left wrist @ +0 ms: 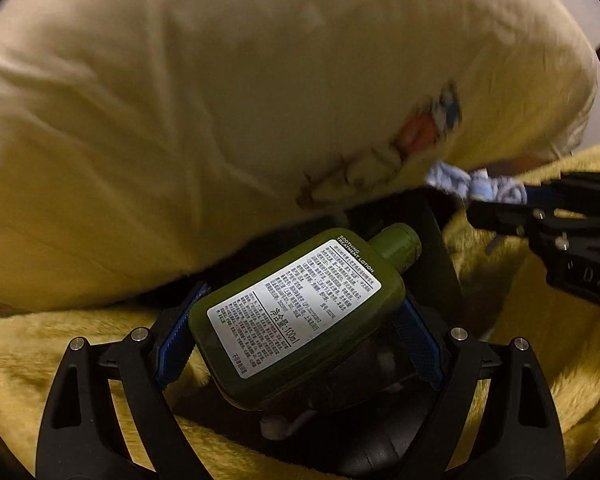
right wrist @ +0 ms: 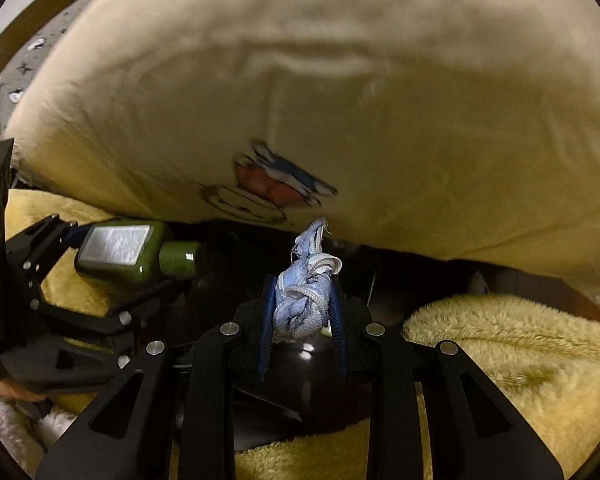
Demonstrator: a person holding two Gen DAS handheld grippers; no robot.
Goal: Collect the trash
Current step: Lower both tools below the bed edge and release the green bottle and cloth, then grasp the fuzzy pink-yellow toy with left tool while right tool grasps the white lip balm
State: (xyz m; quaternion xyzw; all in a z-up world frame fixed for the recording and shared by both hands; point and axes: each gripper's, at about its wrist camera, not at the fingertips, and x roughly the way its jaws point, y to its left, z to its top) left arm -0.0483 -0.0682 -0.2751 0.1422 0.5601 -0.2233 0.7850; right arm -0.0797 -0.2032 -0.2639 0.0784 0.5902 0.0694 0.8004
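Bottle and rag held over yellow bedding

Left wrist view: 1 green lotion bottle [left wrist: 296, 316] with 1 white printed label sits clamped crosswise between the 2 blue pads of the left gripper [left wrist: 296, 332], jaws spread wide around its body, cap pointing up and right. Beneath lies 1 fuzzy yellow blanket [left wrist: 40, 352]; above bulges 1 pale yellow pillow [left wrist: 220, 100] with a blurred cartoon print. At the right edge, the right gripper [left wrist: 496, 196] pinches 1 blue-and-white rag [left wrist: 476, 186].

Right wrist view: 1 knotted blue-and-white rag [right wrist: 302, 304] stands squeezed between the 2 blue pads of the right gripper [right wrist: 302, 312], jaws nearly closed on it, its loose end poking up toward the pillow [right wrist: 380, 80]. At left, the left gripper [right wrist: 80, 256] grips the green bottle [right wrist: 132, 252] lying sideways. Yellow blanket [right wrist: 520, 344] spreads below both.
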